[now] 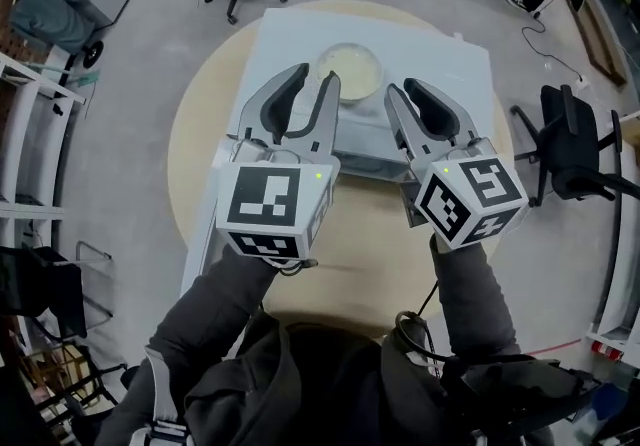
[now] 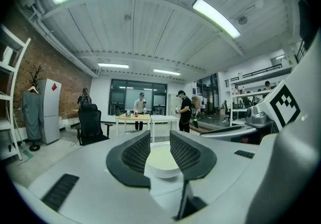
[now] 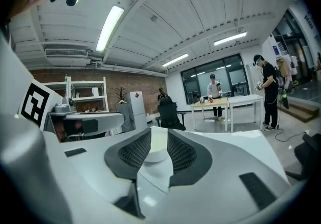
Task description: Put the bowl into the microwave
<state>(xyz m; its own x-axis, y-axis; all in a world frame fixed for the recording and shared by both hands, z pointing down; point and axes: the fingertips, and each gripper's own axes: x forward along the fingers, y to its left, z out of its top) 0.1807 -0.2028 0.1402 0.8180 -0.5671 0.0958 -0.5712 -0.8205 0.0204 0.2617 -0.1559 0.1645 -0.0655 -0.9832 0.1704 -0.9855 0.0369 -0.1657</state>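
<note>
**Fingers.** My left fingers [image 2: 133, 155] stand wide apart, and no pad touches anything. My right fingers [image 3: 181, 153] stand at a narrower gap and are also bare. Each gripper view shows the bowl [image 1: 349, 69] through the gap, ahead of the tips and not between the pads.

**Grippers.** The left gripper [image 1: 316, 73] and the right gripper [image 1: 402, 86] hang side by side over the front half of the microwave [image 1: 445, 84], both pointing toward its back. In the head view the inner left tip lies just beside the bowl's near-left rim. I cannot tell whether it touches.

**Bowl.** It stands upright on top of the microwave, near the middle and toward the back edge. Its inside looks pale, and I cannot tell whether it holds anything.

**Microwave.** It sits on a round table [image 1: 200, 134] with its front toward me. From above I cannot read the state of the door.

**Hazards, as I judge them:**
- A forward push from the inner left tip would slide the bowl on the smooth top toward the back edge.
- Closing one gripper on the thin rim alone may tip the bowl, since its weight hangs off one side.
- With two grippers, uneven closing or lifting would tilt it and spill any contents.
- If the door is closed, lifting the bowl first leaves no free gripper to open it.
</note>
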